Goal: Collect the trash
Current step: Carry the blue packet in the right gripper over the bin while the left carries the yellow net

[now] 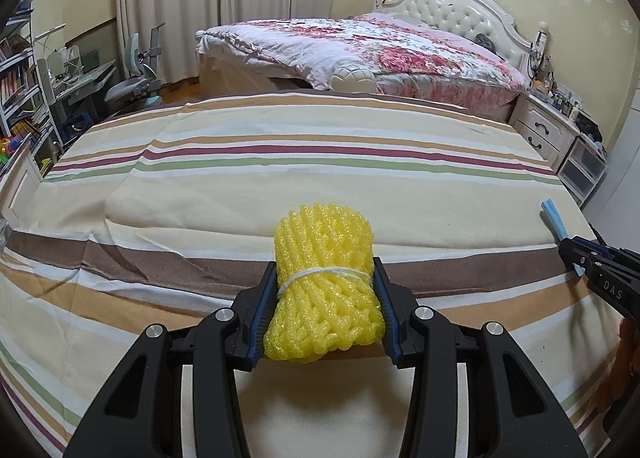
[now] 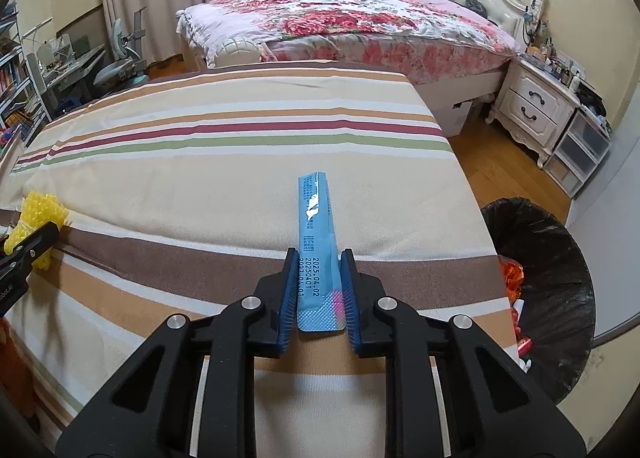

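A yellow foam net bundle [image 1: 325, 286], tied with white string, sits squeezed between the pads of my left gripper [image 1: 325, 274], just above the striped bedsheet [image 1: 240, 185]. In the right wrist view my right gripper [image 2: 319, 258] is shut on the near end of a long blue sachet wrapper [image 2: 316, 225] that sticks out forward over the sheet. The same blue sachet [image 1: 554, 217] and the right gripper [image 1: 580, 258] show at the right edge of the left wrist view. The yellow foam net [image 2: 38, 217] shows at the left edge of the right wrist view.
A bin lined with a black bag [image 2: 560, 290], holding red and orange wrappers, stands on the floor right of the bed. Beyond lie a floral-quilted bed [image 2: 360, 25], a white nightstand [image 2: 532, 105], and a desk with a chair [image 1: 132, 85] at the left.
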### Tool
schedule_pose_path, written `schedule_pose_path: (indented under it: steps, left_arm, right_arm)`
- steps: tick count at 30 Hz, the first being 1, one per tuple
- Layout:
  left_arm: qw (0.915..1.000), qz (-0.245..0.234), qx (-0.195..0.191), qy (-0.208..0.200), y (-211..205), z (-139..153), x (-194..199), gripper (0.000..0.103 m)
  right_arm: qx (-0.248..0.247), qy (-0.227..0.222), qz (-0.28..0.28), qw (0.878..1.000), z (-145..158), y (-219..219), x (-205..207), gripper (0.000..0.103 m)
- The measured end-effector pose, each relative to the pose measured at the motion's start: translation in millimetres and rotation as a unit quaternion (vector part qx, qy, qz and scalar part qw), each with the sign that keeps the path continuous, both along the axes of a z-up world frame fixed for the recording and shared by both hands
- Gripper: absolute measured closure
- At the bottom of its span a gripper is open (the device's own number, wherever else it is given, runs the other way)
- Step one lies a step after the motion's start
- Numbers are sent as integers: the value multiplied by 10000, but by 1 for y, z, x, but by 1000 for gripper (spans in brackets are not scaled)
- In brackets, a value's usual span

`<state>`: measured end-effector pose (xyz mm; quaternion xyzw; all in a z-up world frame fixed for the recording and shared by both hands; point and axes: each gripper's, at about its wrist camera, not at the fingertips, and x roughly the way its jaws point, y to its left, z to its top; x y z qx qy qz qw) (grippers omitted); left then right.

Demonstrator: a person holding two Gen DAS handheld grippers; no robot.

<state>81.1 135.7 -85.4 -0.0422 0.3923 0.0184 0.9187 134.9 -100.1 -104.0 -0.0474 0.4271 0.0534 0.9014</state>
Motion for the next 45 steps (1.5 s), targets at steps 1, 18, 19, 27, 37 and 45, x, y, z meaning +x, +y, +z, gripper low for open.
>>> schedule_pose_path:
  steps: [1,18,19,27,37,45]
  left_arm:
    - [10000,-36,-13,-5,-2,0,-1,58]
    - [9971,-724,21,-227,-68,20,-15,58]
    - [9968,-768,37,-241,-72,20,-16,58]
    - [9937,-1059,129,-337,-105,25,-21,58]
    - [9875,-1496,187,-465,-154,34,-24,58]
    - [9776,-1969,206,-712,-203,45,-19,58]
  right_arm:
    - [20,-22,-5,10000,2,0,-2,82]
    - [285,-421,-200,9985,26,-31,-44,82]
    - [300,-433,-230,9983,27,-34,-46,82]
    - [373,-547,-448,9968,32,-57,-58,82]
    - [401,-712,-869,9929,36,-95,-74,82]
    - [363,-854,-1271,9875,40,-131,-83,82]
